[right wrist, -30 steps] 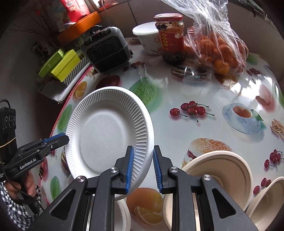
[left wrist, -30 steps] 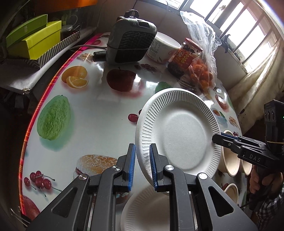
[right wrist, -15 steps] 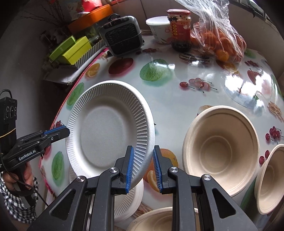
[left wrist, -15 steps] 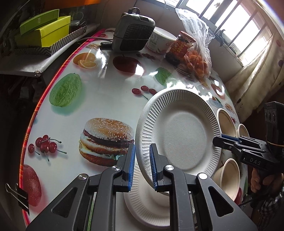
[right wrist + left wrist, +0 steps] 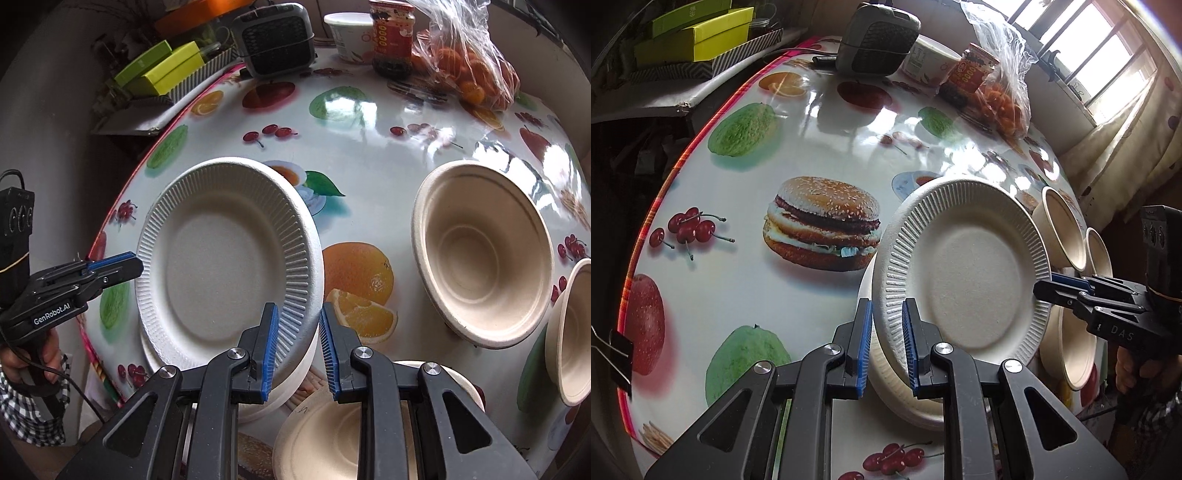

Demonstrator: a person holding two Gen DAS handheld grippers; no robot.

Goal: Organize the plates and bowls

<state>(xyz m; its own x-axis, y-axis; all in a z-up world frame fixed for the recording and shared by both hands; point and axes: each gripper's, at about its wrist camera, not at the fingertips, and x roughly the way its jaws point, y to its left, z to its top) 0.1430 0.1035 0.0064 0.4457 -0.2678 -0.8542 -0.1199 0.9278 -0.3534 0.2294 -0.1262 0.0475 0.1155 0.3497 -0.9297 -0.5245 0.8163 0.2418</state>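
A white ribbed paper plate [image 5: 964,273] [image 5: 225,254] sits on top of a second white plate [image 5: 905,391] [image 5: 280,380] near the table's front edge. My left gripper [image 5: 886,347] straddles its left rim with the jaws slightly parted. My right gripper [image 5: 297,347] straddles its right rim, jaws parted and off the rim. Each gripper shows in the other's view, the right [image 5: 1049,284] and the left [image 5: 129,264]. Beige bowls [image 5: 484,251] [image 5: 572,339] [image 5: 351,432] stand to the right.
A fruit-print tablecloth [image 5: 746,288] covers the round table. At the back stand a grey heater [image 5: 277,37], a white tub [image 5: 349,29], a jar [image 5: 391,37] and a bag of oranges [image 5: 469,70]. Green boxes [image 5: 694,33] sit on a shelf at left.
Both grippers carried the plate toward the near edge and lowered it onto the other white plate. Both sets of jaws have opened slightly off the rim.
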